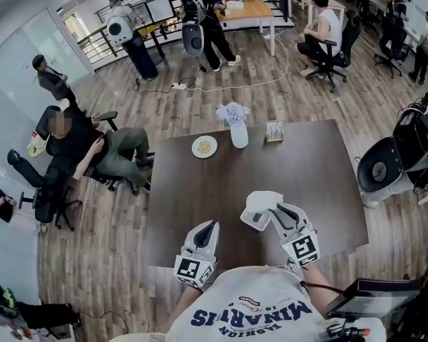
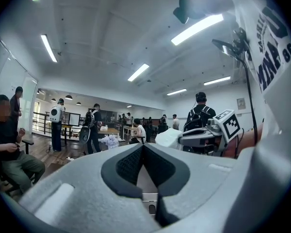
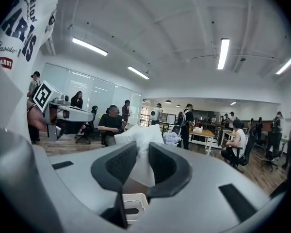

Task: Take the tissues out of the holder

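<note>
The person wears a pale grey T-shirt (image 1: pixel 253 306) printed with dark blue block lettering and a small red label. The left gripper (image 1: pixel 208 228) and right gripper (image 1: pixel 277 211) have smooth light-grey shells, with dark textured pads (image 3: pixel 120 164) lining the jaws. Each carries at its rear a white marker cube (image 1: pixel 194 269) bearing black square patterns.

We count two grippers, left gripper (image 1: pixel 206 228) and right gripper (image 1: pixel 276 210), plus one table (image 1: pixel 200 205). We also count one plate (image 1: pixel 205 147), one vase (image 1: pixel 239 134), one stand (image 1: pixel 274 131), one holder (image 1: pixel 255 221), one tissue (image 1: pixel 262 199).
</note>
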The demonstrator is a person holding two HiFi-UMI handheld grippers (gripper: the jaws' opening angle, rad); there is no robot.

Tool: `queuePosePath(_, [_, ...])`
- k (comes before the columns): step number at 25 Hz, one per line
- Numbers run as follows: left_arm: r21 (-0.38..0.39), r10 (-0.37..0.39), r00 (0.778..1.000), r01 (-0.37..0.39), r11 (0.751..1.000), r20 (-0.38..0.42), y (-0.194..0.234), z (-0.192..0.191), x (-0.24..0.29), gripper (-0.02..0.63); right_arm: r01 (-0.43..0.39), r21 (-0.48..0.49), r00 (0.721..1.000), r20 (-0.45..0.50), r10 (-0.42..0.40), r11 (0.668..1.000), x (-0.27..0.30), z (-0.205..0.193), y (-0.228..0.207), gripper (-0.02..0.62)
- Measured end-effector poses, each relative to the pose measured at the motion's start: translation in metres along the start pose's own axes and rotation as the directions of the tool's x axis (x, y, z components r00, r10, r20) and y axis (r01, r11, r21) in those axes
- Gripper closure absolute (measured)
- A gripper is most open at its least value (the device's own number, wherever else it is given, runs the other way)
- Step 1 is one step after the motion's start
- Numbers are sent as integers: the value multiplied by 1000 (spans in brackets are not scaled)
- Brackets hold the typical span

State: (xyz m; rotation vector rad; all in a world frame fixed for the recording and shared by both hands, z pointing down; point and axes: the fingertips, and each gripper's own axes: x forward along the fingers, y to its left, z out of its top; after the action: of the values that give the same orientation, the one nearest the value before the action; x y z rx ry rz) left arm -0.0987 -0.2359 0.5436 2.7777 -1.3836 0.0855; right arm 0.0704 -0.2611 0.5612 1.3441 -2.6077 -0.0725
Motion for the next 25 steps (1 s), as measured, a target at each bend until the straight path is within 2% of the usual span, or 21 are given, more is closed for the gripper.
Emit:
queuePosePath(7, [-37,38,999,-39,999,-18,3,-8,-13,601,-177,-51,979,-115,170,983,68,-45,38,506])
queuePosePath(13, [-47,123,991,-126,991,-52,12,-16,-46,601,-312,-196,936,-231,265,930,146,-93,97,506])
queuePosePath(16, [-48,158,985,-162,986,-68,22,-18,-56,601,-356,-285,910,-321,261,890,182,-125,120,506])
queuePosePath(19, [-50,199,976,-204,978,-88,29,-22,-67,601,-399,-375,880,-414,234,837,209,-166,140,506])
queuePosePath(22, [-56,237,966,-244,968,-109,35,-27,-79,601,-445,-413,839,-501,209,794,221,-207,159,506])
queuePosePath(25, [-53,259,957,-268,962,-130,43,-33,-86,601,-486,-422,803,-562,200,766,222,-236,178,505])
